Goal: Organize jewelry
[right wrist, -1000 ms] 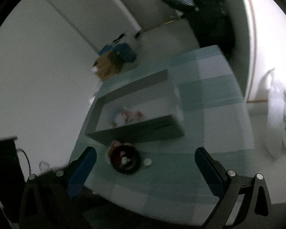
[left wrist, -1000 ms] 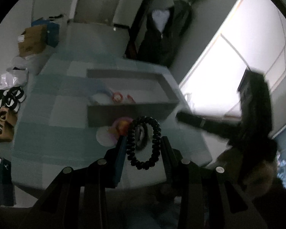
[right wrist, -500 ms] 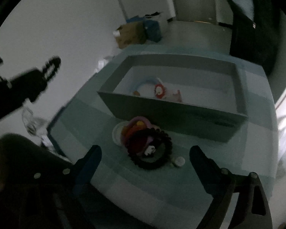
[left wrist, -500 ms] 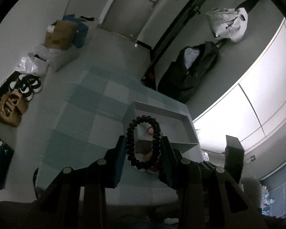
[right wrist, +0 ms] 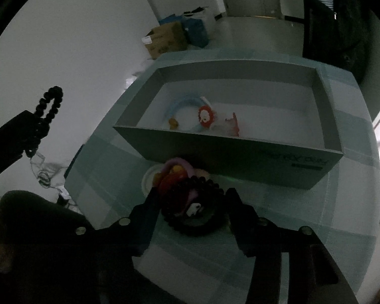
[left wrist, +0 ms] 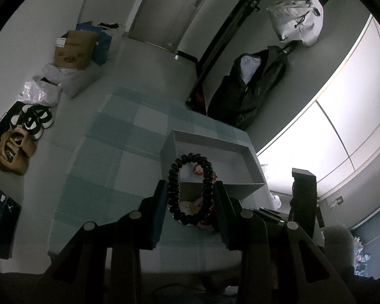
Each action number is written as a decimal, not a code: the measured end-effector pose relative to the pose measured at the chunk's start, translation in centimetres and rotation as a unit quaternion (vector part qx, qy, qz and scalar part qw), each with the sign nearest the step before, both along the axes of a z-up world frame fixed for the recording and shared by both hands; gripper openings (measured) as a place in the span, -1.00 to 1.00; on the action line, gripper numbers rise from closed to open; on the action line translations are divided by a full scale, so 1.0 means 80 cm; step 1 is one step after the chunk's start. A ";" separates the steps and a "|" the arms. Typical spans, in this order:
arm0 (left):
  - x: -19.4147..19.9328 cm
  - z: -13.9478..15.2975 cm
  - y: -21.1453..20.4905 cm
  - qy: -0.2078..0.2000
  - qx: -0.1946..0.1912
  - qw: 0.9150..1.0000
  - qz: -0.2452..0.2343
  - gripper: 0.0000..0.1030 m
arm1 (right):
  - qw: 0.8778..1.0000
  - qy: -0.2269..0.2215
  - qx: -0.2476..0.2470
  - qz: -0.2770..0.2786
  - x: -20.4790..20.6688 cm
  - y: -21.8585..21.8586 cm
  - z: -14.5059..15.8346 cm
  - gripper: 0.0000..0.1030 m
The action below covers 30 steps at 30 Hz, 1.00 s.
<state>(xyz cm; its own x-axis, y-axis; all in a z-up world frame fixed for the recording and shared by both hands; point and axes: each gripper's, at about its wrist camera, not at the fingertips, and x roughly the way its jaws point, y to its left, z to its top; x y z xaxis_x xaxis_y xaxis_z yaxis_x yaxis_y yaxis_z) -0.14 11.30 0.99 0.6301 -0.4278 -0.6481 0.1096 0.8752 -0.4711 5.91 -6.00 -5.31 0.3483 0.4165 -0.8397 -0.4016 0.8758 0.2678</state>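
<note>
My left gripper [left wrist: 190, 197] is shut on a black beaded bracelet [left wrist: 173, 177], held upright above the near table edge; it also shows at the left of the right wrist view [right wrist: 46, 109]. A grey open box [right wrist: 240, 152] on the checked cloth holds a light blue bracelet [right wrist: 185, 101], a red piece [right wrist: 205, 115] and a pink piece [right wrist: 231, 124]. In front of the box lies a pile of jewelry [right wrist: 182, 177] with a dark beaded bracelet [right wrist: 215, 187]. My right gripper [right wrist: 192, 197] is open, its fingers on either side of that pile.
The table has a teal checked cloth [left wrist: 109, 152]. On the floor are a cardboard box [left wrist: 73, 48], bags and shoes [left wrist: 33, 121]. A dark jacket [left wrist: 250, 91] hangs by the door. A black stand [left wrist: 304, 197] rises at the right.
My right gripper has come down and forward to straddle the pile and its fingers have narrowed. My left gripper has risen and pulled back with the black bracelet.
</note>
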 end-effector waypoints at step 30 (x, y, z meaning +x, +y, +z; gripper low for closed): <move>0.012 0.004 -0.039 -0.011 0.066 0.998 0.001 -0.41 | 0.990 -0.071 0.121 -0.028 -0.006 -0.041 0.089 -0.07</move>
